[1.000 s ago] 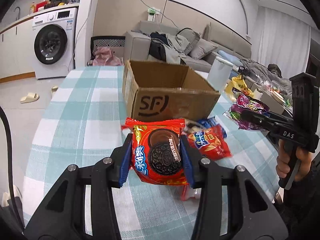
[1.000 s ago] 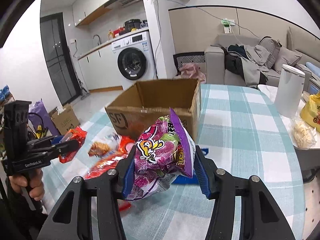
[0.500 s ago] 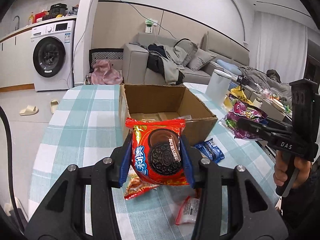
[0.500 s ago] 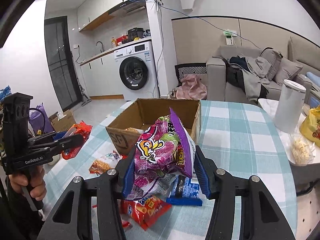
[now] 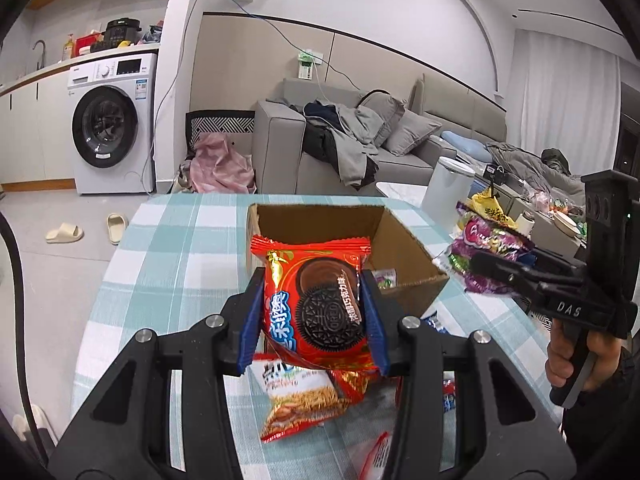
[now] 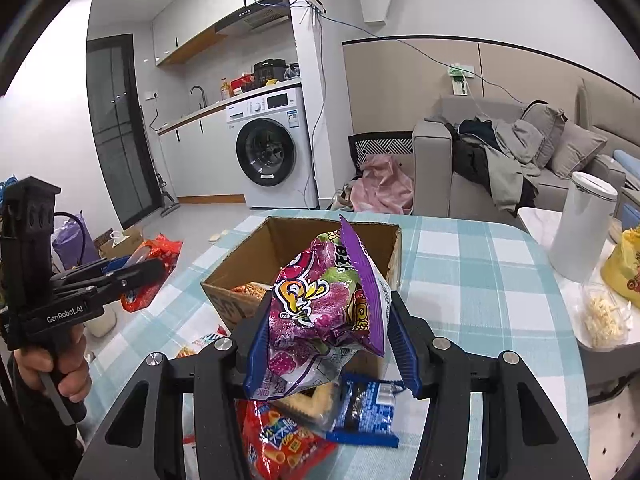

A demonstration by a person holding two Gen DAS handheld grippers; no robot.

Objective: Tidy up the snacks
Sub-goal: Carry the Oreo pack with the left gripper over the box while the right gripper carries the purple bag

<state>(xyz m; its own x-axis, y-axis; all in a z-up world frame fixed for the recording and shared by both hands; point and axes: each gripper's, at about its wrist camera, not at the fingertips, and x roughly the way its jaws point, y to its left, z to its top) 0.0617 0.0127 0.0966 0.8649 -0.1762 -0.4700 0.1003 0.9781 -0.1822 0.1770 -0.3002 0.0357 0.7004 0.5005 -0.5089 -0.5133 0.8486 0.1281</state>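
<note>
Left gripper: blue pads clamped on a red cookie packet, one pad on each side edge; the packet is held upright, clear of the table.
Right gripper: blue pads clamped on a purple snack bag, crumpled, its top corner pointing up; held above the table.
Cardboard box: open-topped, on the checked tablecloth just beyond both grippers; a small packet lies inside at the near right corner, and in the right wrist view an orange snack shows at the inner left.
Loose snacks, left wrist view: a noodle-snack bag lies flat on the cloth under the held cookie packet.
Loose snacks, right wrist view: a red snack bag, a clear cracker pack and a blue packet lie together under the held purple bag, near the box's front.
White canister: upright on the side table at the far right.
Yellow bag: right of the canister, partly cut off by the edge.
Washing machine: far left, beyond the table.
Sofa: far side, piled with clothes.
</note>
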